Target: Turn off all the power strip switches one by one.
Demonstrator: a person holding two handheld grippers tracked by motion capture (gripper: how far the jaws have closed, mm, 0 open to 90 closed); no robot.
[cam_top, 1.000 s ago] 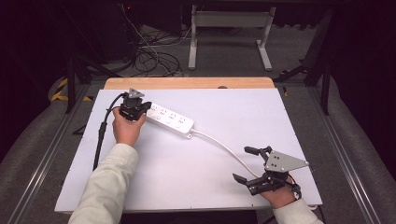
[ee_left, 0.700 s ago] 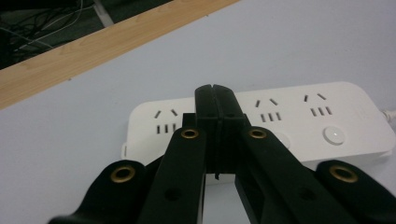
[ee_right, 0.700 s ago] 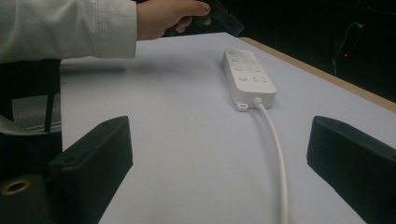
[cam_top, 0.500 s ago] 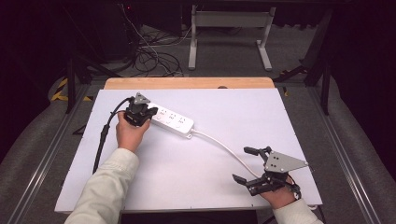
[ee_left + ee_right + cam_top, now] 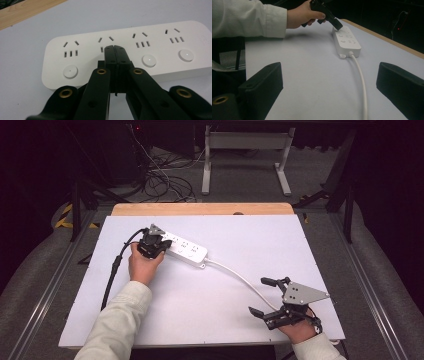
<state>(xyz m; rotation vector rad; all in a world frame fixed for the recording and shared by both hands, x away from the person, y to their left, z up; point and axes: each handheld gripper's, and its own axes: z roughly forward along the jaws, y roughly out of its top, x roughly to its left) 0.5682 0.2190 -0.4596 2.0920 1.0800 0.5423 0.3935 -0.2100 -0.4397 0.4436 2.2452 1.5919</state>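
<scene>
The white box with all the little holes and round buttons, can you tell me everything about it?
The long white plastic power strip lies flat on the pale table, slanted, near the far left. It has four socket groups, with a round white button visible beside three. A white cable leaves its right end toward the open right gripper. The shut left gripper is at the second socket's button, apparently pressing it.

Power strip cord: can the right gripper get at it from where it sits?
Probably yes. The right gripper is open, and the white cord runs along the bare table between its fingers, with nothing lying in the way.
</scene>
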